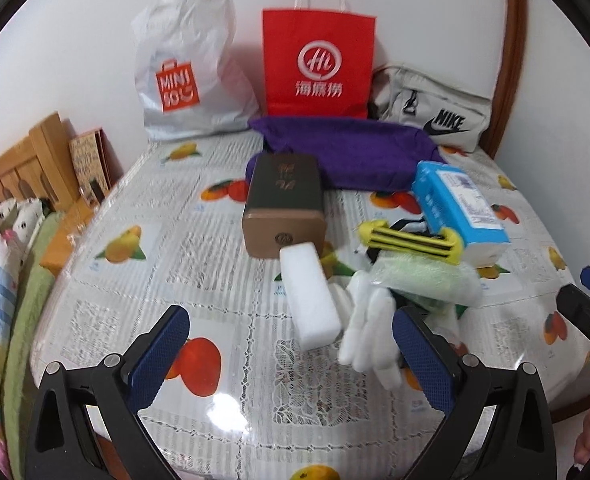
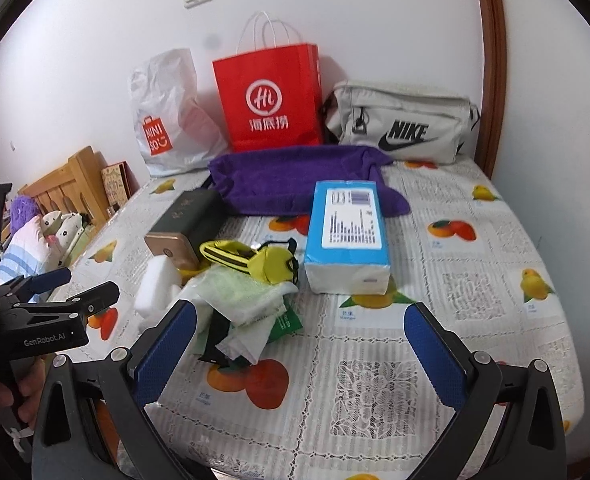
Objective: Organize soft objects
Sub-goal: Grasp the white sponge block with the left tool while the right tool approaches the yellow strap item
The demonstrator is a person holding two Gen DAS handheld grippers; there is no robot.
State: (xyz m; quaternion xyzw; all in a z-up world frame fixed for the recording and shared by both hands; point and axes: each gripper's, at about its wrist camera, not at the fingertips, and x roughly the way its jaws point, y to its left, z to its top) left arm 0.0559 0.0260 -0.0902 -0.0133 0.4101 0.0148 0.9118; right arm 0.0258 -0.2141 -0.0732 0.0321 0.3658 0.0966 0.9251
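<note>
Left gripper (image 1: 291, 356): jaws spread wide, holding nothing, low in its own frame over the tablecloth (image 1: 135, 280).
Right gripper (image 2: 299, 348): jaws apart too, empty.
White sponge block (image 1: 310, 294): centre frame, leaning against the dark box (image 1: 283, 204).
Soft pile: white gloves (image 1: 369, 334), green mesh packet (image 1: 423, 280) and yellow pouch (image 2: 271, 264), bunched just left of the blue tissue pack (image 2: 349, 232).
Purple towel (image 2: 295, 184): behind these, centre.
Back wall: Miniso bag (image 1: 187, 80), red paper bag (image 1: 319, 64), Nike bag (image 2: 403, 120).
</note>
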